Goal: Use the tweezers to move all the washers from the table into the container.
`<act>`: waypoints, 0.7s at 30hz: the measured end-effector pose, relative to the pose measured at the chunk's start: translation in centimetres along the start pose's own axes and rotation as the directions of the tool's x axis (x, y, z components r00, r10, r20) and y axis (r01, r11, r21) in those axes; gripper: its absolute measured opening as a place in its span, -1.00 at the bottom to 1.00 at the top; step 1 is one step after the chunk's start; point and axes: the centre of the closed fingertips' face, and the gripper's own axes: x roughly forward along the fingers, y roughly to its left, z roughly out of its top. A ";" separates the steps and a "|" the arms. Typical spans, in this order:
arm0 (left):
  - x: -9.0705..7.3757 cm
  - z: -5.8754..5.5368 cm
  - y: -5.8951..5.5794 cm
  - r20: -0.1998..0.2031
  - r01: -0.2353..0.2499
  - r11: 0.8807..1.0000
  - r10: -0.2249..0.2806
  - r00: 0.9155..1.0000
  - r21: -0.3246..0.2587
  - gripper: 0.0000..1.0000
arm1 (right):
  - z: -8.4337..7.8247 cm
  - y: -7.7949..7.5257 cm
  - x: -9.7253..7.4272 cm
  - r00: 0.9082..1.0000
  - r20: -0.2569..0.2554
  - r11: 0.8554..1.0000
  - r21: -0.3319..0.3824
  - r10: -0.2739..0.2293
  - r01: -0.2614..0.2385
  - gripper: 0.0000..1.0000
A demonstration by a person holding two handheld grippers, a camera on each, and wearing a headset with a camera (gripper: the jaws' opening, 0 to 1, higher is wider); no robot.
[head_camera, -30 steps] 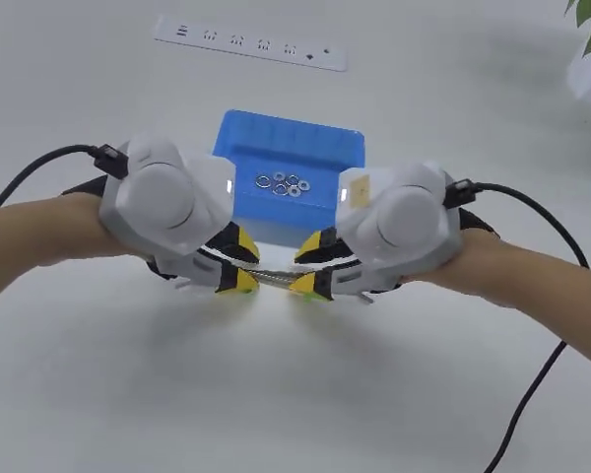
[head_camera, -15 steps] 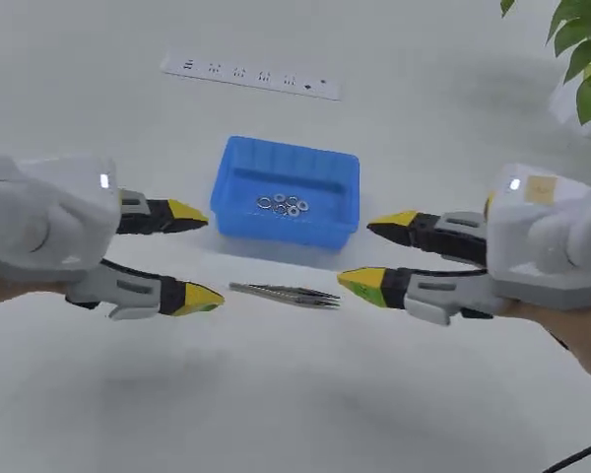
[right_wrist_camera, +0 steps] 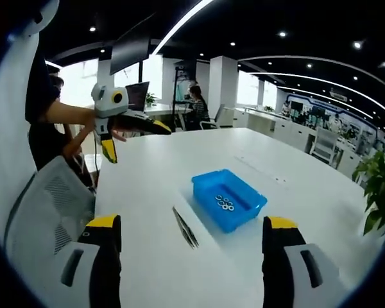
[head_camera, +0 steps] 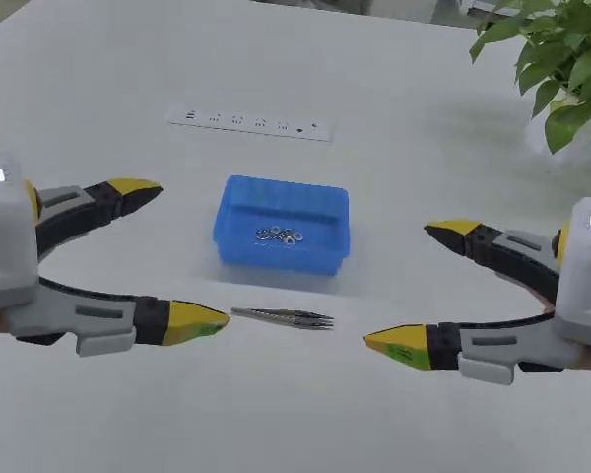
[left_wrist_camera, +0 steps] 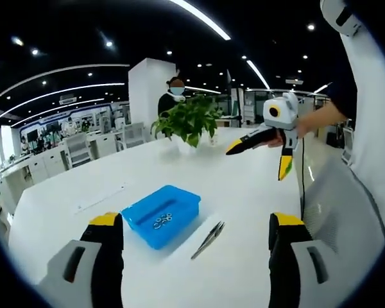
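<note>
In the container (head_camera: 276, 259), washers (head_camera: 281, 236), person (left_wrist_camera: 169, 104) beyond

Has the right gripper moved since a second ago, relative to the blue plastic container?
Yes. The right gripper has swung out rightward, away from the front of the blue plastic container, jaws now wide open.

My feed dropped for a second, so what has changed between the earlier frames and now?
Both grippers, bunched together at the tweezers a second ago, have let go and pulled apart: the left gripper out to the left, the right gripper out to the right, jaws wide open. The tweezers now lie flat on the table in front of the container. The container, the washers in it and the power strip stayed put.
</note>
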 end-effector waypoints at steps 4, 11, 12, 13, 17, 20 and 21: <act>-0.6 0.1 -0.8 -0.011 -0.001 1.000 0.001 1.000 0.002 0.99 | -0.5 0.5 -0.7 1.000 -0.011 1.000 -0.012 -0.004 0.004 0.97; -1.2 1.1 -2.0 0.025 -0.006 1.000 0.007 1.000 -0.020 0.99 | -0.8 0.7 -1.4 0.999 -0.021 1.000 -0.011 -0.024 0.024 1.00; -1.3 1.0 -2.1 0.023 -0.009 1.000 0.009 1.000 -0.018 0.99 | -0.8 0.6 -1.5 0.999 -0.020 1.000 -0.010 -0.026 0.026 1.00; -1.3 0.9 -2.1 0.016 -0.014 1.000 0.014 1.000 -0.014 0.99 | -0.7 0.6 -1.5 0.999 -0.019 1.000 -0.010 -0.029 0.028 1.00; -1.5 0.7 -2.4 -0.003 -0.022 1.000 0.022 1.000 -0.003 0.99 | -0.4 0.7 -1.6 1.000 -0.001 1.000 0.005 -0.025 0.025 1.00; -1.8 1.0 -2.6 -0.004 -0.025 1.000 0.025 1.000 0.002 0.99 | -0.4 0.7 -1.6 1.000 0.002 1.000 0.007 -0.024 0.024 1.00; -1.9 1.1 -2.7 -0.001 -0.029 1.000 0.029 1.000 0.004 0.99 | -0.4 0.7 -1.6 1.000 -0.004 1.000 0.001 -0.021 0.021 1.00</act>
